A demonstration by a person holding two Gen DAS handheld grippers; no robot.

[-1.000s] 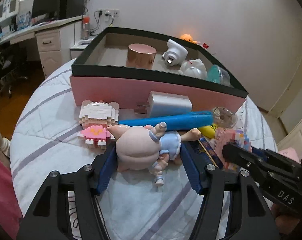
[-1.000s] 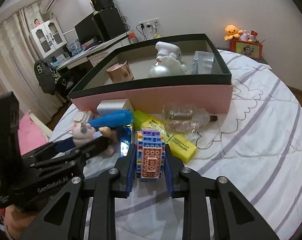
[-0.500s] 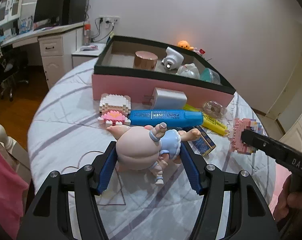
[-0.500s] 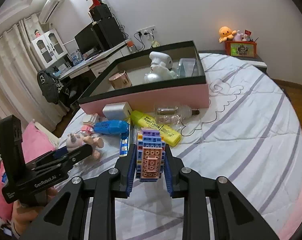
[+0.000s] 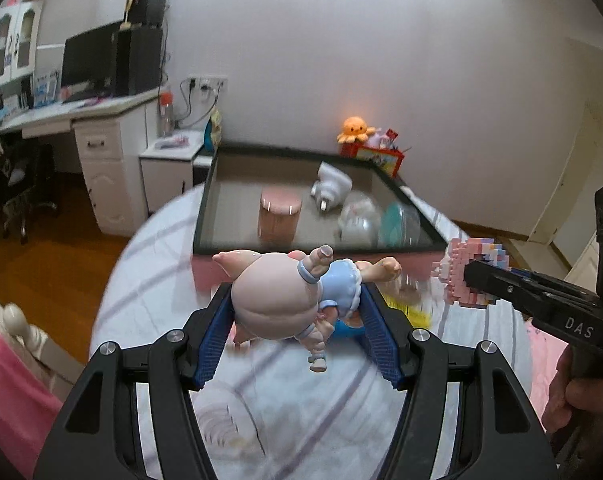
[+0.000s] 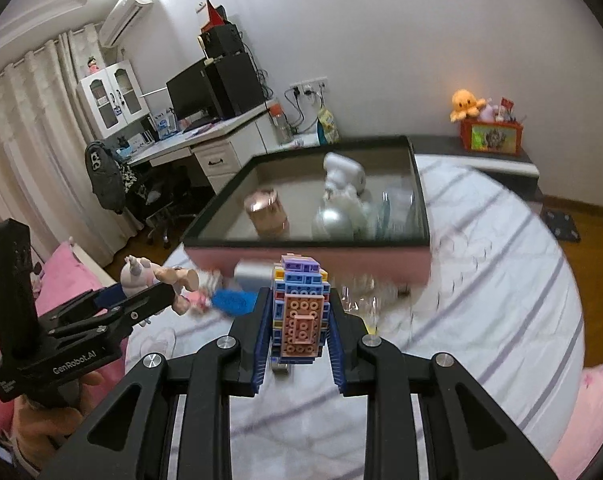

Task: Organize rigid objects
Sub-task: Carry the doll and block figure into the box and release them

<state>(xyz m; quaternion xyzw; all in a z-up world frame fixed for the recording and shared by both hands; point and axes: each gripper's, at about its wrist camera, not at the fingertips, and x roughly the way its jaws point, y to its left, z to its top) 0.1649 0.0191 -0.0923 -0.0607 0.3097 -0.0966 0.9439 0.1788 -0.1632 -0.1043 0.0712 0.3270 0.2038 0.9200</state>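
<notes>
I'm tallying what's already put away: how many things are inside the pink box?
4, though blur may hide more: a rose-gold canister at the left, a white gadget toward the back, a white-and-silver figure right of centre, and a clear teal-tinted container by the right wall.

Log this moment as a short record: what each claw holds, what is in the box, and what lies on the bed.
left claw: shut on doll, held above the bed
right claw: shut on brick figure, held above the bed
box: pink wall, dark rim, open top
in box: pink jar, white toys, clear container
on bed: blue marker, more items, blurred
</notes>
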